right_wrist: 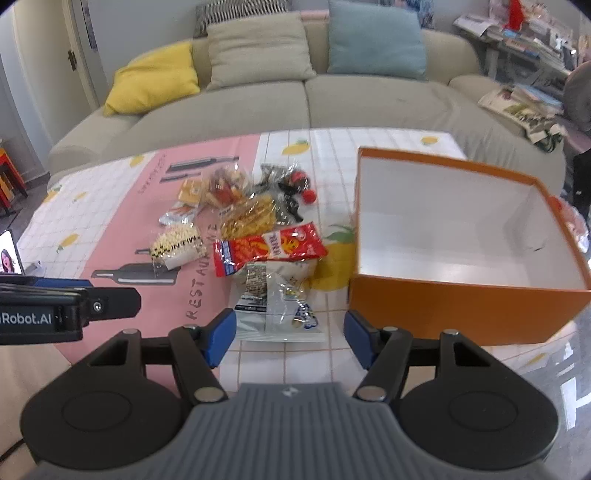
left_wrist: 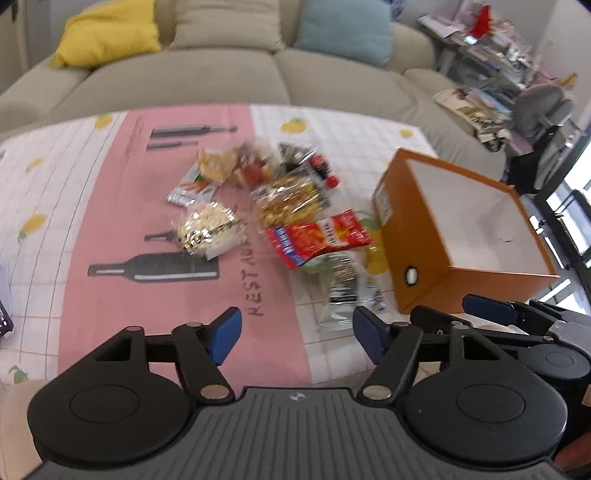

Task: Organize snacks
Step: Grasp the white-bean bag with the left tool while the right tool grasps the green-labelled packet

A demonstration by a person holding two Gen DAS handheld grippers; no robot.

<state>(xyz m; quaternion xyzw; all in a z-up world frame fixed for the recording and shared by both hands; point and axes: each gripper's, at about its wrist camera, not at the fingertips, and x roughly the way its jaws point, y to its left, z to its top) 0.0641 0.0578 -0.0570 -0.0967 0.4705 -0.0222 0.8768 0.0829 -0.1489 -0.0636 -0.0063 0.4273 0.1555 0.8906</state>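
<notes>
You're in a home living room: a beige sofa [right_wrist: 332, 96] with yellow, beige and blue cushions [right_wrist: 155, 79] runs behind the table's [right_wrist: 388, 147] far edge.

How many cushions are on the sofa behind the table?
3 plain ones: a yellow cushion at the left end, a beige cushion in the middle, and a blue cushion to its right. A striped one may sit behind the beige, mostly hidden.

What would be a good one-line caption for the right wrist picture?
Open right gripper above a pile of snack packets beside an empty orange box on the table.
</notes>
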